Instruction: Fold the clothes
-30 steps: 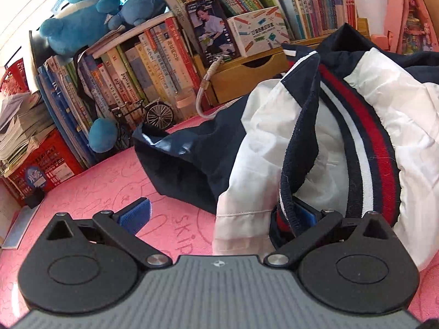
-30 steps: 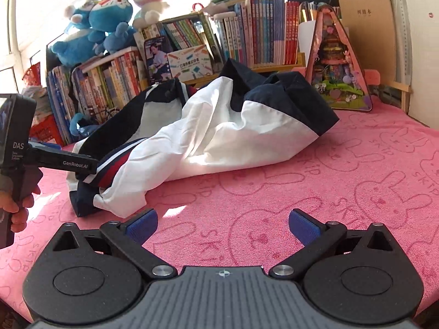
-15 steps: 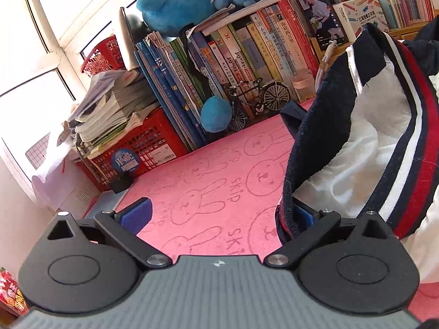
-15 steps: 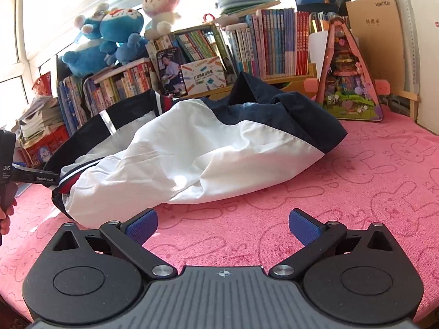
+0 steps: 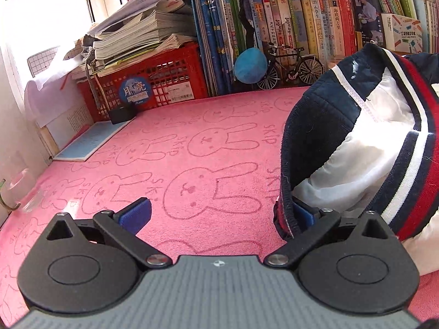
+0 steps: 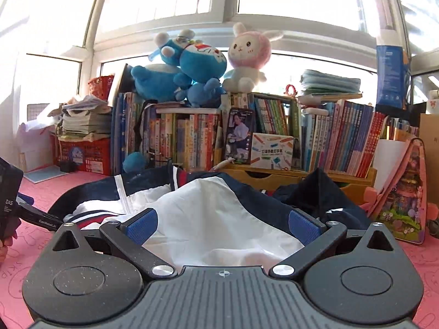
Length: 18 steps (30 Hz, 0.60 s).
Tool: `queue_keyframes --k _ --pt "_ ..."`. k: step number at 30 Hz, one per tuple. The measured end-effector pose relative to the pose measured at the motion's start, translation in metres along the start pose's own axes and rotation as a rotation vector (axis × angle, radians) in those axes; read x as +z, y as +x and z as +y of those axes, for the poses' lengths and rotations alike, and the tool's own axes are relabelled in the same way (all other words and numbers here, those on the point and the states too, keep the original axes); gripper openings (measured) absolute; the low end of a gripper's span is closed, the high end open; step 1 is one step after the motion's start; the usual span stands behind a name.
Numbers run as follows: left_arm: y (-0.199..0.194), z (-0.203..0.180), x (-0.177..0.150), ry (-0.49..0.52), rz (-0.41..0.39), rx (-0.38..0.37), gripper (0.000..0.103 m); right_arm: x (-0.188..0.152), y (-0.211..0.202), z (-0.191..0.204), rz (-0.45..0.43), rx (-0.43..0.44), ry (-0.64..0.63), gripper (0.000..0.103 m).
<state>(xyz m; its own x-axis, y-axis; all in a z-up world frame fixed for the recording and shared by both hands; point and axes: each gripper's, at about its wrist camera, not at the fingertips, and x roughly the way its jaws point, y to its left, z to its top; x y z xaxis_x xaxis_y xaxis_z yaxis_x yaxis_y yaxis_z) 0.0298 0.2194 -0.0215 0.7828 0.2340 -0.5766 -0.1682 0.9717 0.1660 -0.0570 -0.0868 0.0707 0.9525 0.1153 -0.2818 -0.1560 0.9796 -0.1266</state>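
- The left hand-held gripper (image 5: 218,215) has its fingers spread wide; the striped ribbed hem of the jacket (image 5: 365,148) is hooked over its right blue pad (image 5: 303,215), while the left pad is bare above the pink rabbit-print surface (image 5: 192,148).
- The right hand-held gripper (image 6: 223,223) is also spread wide, gripping nothing, with the jacket's (image 6: 208,213) white panel lying between and just beyond its pads.
- The jacket, navy and white with a red-white-navy band, lies crumpled on the surface in the middle of the right wrist view, in front of the row of books (image 6: 343,142).
- In that view the left tool enters from the near left, touching the garment's striped edge.
- At the far left stands a red crate (image 5: 153,82) stacked with papers; a model bicycle (image 5: 290,68) sits by the books.
- Plush toys (image 6: 197,63) sit atop the books.
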Motion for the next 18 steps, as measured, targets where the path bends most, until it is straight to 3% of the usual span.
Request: queue_keyframes --k 3,6,8,12,15,16,17,18 --pt "0.005 0.013 -0.002 -0.075 0.013 -0.057 0.103 0.030 0.048 0.028 0.053 0.010 -0.118 0.103" --pt "0.007 0.015 -0.003 -0.094 0.019 -0.075 0.103 0.058 0.121 0.060 0.250 -0.011 -0.236 0.103" --pt "0.006 0.015 -0.003 -0.088 0.015 -0.074 0.103 0.070 0.160 0.075 0.332 -0.025 -0.290 0.103" --pt "0.008 0.017 -0.003 -0.102 0.020 -0.084 0.103 0.069 0.222 0.100 0.414 -0.032 -0.371 0.103" --pt "0.008 0.018 -0.003 -0.106 0.021 -0.087 0.103 0.053 0.264 0.102 0.557 -0.052 -0.339 0.100" --pt "0.008 0.018 -0.003 -0.104 0.020 -0.086 0.103 0.046 0.274 0.099 0.595 -0.054 -0.318 0.090" --pt "0.008 0.018 -0.003 -0.102 0.019 -0.084 0.103 0.044 0.274 0.093 0.601 -0.061 -0.292 0.066" --pt "0.008 0.017 -0.003 -0.101 0.019 -0.084 0.103 0.042 0.272 0.086 0.601 -0.070 -0.266 0.051"
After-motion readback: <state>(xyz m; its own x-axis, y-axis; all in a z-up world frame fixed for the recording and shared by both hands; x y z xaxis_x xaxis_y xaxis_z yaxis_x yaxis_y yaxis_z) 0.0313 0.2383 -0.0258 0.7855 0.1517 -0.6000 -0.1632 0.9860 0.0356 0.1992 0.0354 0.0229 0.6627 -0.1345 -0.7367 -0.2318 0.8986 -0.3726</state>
